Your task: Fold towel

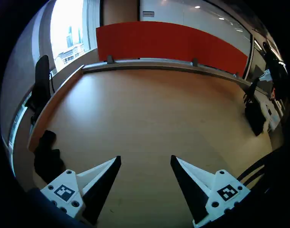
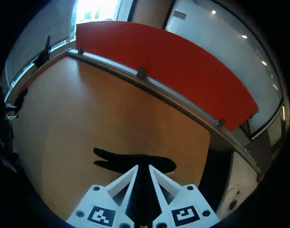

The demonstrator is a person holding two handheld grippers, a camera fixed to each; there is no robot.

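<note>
A black towel [image 2: 118, 159] lies on the wooden table [image 2: 88, 114] in the right gripper view, a dark strip spreading left and right just ahead of the fingertips. My right gripper [image 2: 143, 166] is shut on its near part, and dark cloth runs back between the two white fingers. In the left gripper view my left gripper [image 1: 145, 157] hovers over bare wood [image 1: 152, 110], open wide with nothing between its fingers.
A red partition [image 1: 171, 41] on a metal rail [image 1: 160, 64] closes off the table's far edge. A dark bundle [image 1: 48, 155] sits past the table's left edge, below a black chair [image 1: 40, 87]. More dark chairs and desk clutter [image 1: 255, 110] stand at the right.
</note>
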